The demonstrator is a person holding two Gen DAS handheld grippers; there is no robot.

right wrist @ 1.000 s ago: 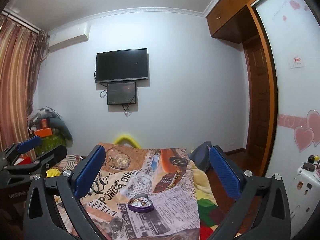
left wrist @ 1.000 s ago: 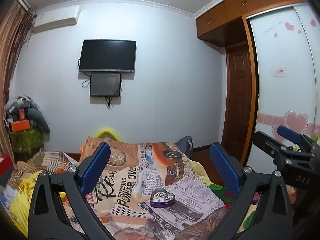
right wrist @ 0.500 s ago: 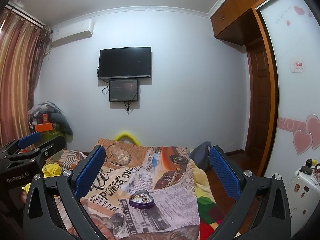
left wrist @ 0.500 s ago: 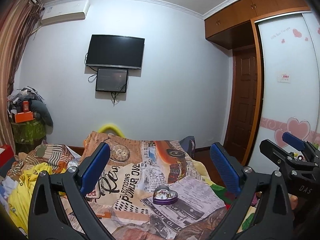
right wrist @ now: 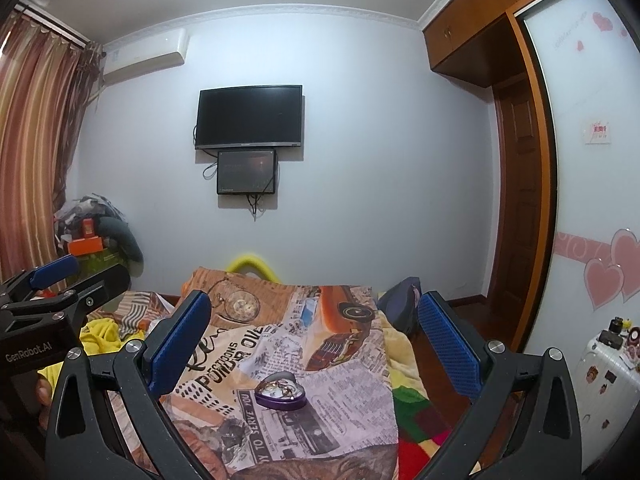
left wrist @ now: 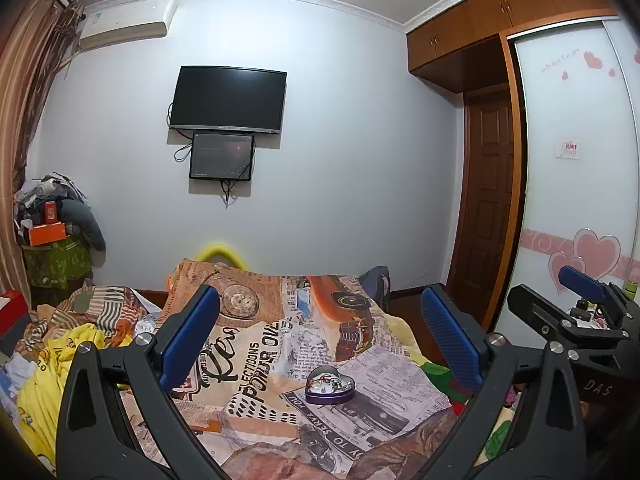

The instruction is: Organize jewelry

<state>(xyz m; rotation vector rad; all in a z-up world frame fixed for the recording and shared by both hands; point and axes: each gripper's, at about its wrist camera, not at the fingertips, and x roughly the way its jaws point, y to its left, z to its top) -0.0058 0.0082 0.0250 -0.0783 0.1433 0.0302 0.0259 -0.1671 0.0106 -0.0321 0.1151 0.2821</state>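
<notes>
A purple heart-shaped jewelry box sits open on a newspaper-print bedspread, holding what appear to be rings or small chains, too small to make out. The left gripper and the right gripper hang above the near side of the box, each with its blue-padded jaws spread wide and holding nothing. Beyond the box, a wall-mounted television hangs over a smaller screen, with a wooden door to the box's right.

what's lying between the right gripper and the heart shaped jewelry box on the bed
Only the newspaper-print blanket. In the right wrist view nothing else lies between the open right gripper and the heart-shaped box.
</notes>
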